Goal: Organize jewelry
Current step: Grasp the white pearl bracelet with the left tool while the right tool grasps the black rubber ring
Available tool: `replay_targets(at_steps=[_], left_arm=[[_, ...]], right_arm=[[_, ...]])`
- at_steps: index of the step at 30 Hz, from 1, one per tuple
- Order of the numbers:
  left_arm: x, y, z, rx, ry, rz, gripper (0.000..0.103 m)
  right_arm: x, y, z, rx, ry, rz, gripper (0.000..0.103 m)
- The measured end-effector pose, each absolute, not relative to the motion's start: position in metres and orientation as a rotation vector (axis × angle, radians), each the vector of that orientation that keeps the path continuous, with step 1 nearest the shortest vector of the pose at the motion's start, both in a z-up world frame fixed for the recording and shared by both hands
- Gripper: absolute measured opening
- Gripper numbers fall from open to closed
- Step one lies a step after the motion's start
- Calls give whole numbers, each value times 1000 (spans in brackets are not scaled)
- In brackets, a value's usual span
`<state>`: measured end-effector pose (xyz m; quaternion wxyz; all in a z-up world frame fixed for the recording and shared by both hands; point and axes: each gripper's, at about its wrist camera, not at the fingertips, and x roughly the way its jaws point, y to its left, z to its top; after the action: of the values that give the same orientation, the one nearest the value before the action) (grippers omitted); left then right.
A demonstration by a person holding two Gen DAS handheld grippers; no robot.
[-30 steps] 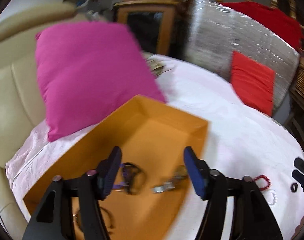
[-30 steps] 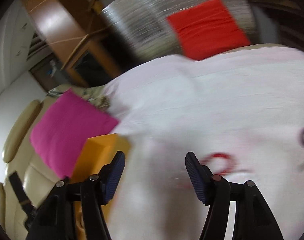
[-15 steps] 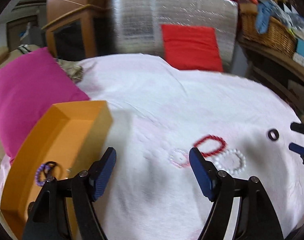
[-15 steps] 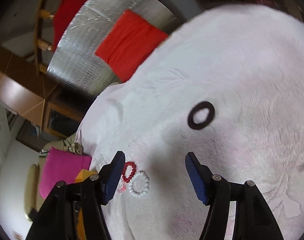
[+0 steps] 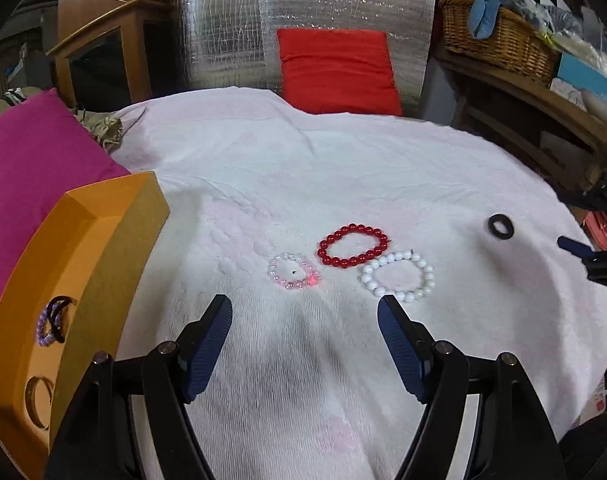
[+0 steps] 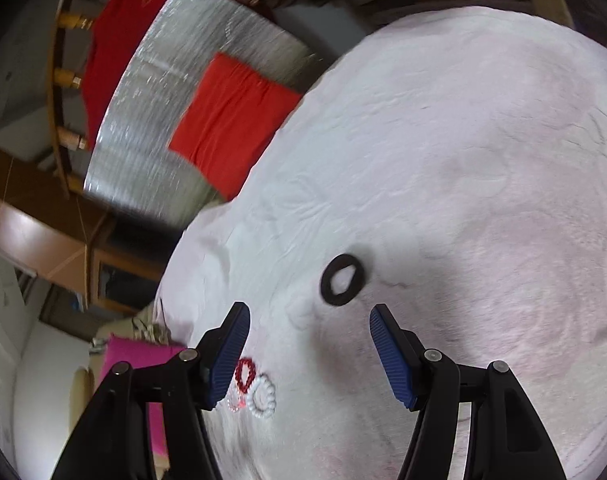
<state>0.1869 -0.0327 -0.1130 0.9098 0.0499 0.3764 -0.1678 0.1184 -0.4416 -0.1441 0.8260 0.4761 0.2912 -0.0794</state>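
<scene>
Three bead bracelets lie on the white cloth: a pale pink one [image 5: 294,271], a red one [image 5: 353,245] and a white one [image 5: 398,276]. My left gripper [image 5: 304,334] hovers open just short of them, nothing between its fingers. A black ring [image 5: 501,226] lies further right. The right wrist view shows that black ring [image 6: 343,279] just ahead of my right gripper [image 6: 309,342], which is open and empty. The red bracelet [image 6: 245,375] and white bracelet [image 6: 263,396] show beside its left finger. An orange box [image 5: 103,256] at the left holds a purple bracelet [image 5: 44,327] and other pieces.
A magenta cushion [image 5: 35,184] lies behind the orange box. A red cushion [image 5: 337,70] leans on a silver foil panel [image 5: 303,12] at the far edge. Wicker baskets [image 5: 499,44] sit on a wooden shelf at the right. My right gripper's tips [image 5: 583,248] show at the right edge.
The left gripper swung right from over the orange box to the bracelets on the cloth and opened a little wider. The right gripper rolled and moved to face the black ring.
</scene>
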Motion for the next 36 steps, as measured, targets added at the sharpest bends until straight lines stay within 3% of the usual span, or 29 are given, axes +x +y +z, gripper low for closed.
replay_targets(at_steps=[15,31,33,36], left_arm=[[192,-15,-124,26,870,-317,78],[246,-78,-157,-60,1012,-465,78],[248,-84,-162,-61,1017,-496,74],[253,-92,-168,-63,1038,-540,56]], right_arm=[[133,-433,-150,1004,675,-130,66],[164,-461,-161,904,715,-193,66],[168,-464,-163,897,717,-185,66],[180,-465,-164,871,716,-177,65]])
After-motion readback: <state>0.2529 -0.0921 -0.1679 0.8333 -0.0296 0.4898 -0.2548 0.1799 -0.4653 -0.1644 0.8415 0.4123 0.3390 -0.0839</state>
